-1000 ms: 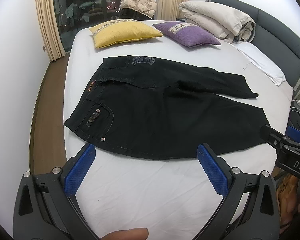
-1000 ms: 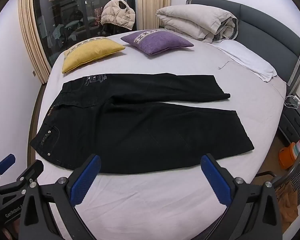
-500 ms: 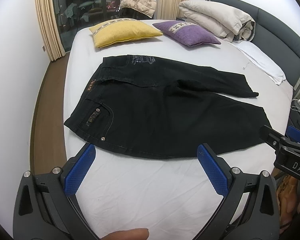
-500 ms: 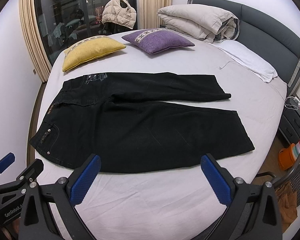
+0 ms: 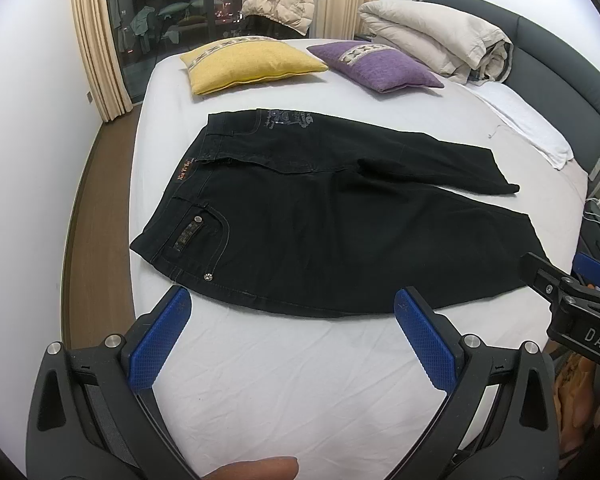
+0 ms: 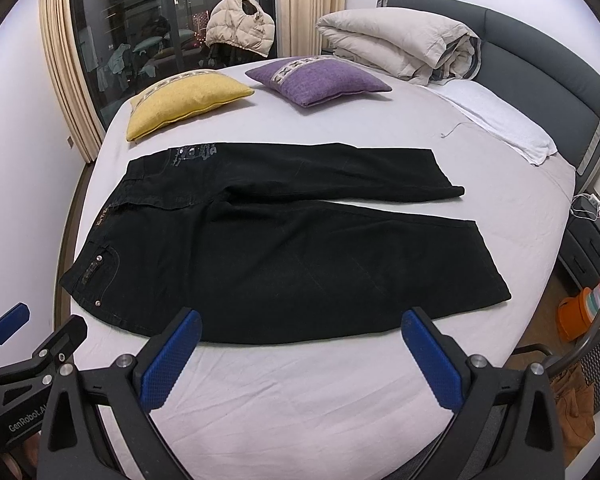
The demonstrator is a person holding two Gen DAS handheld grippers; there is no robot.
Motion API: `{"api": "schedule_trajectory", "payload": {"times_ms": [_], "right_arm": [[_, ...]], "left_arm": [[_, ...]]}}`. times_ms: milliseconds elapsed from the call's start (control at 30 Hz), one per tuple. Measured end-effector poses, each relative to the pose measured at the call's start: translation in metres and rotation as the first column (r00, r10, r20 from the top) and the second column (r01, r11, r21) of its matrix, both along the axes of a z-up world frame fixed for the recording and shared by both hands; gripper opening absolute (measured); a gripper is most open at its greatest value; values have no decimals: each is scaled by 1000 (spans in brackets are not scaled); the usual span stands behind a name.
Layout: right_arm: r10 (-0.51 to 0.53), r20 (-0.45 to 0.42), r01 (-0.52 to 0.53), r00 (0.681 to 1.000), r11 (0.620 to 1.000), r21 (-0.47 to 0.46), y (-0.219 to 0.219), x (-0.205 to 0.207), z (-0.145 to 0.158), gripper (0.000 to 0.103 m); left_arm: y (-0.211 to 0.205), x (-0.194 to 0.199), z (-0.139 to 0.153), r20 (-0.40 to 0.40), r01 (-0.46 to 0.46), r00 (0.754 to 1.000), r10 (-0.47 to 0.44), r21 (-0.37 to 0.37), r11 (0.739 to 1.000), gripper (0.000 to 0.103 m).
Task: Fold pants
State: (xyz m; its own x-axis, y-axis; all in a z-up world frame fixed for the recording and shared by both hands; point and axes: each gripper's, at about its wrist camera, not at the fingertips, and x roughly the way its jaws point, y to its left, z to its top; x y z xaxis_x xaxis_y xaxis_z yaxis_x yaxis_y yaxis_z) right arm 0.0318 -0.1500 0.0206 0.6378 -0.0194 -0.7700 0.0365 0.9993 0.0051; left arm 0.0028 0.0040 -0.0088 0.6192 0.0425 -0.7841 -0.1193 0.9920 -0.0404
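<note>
Black pants (image 5: 332,216) lie flat on the white bed (image 5: 300,380), waist to the left, both legs spread out to the right. They also show in the right wrist view (image 6: 284,248). My left gripper (image 5: 292,316) is open and empty, just short of the near edge below the waist pocket. My right gripper (image 6: 300,336) is open and empty, at the near edge of the closer leg. The right gripper's body shows at the right in the left wrist view (image 5: 572,300); the left gripper's body shows at the lower left in the right wrist view (image 6: 24,364).
A yellow pillow (image 5: 248,64) and a purple pillow (image 5: 376,66) lie at the far side of the bed. A rolled beige duvet (image 5: 440,38) and a white towel (image 5: 532,128) lie by the dark headboard (image 5: 560,56). The wooden floor (image 5: 96,240) lies left of the bed.
Both grippers have crept slightly closer to the pants. The pants have not moved.
</note>
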Motion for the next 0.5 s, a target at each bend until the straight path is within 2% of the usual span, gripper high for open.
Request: {"api": "schedule_trajectory", "payload": {"times_ms": [500], "right_arm": [[3,-5,-3,1000,1000,1,4,-2,-6,103]], "left_arm": [[3,-3,-2,-5,-5,1000,5,1,1000,103]]}}
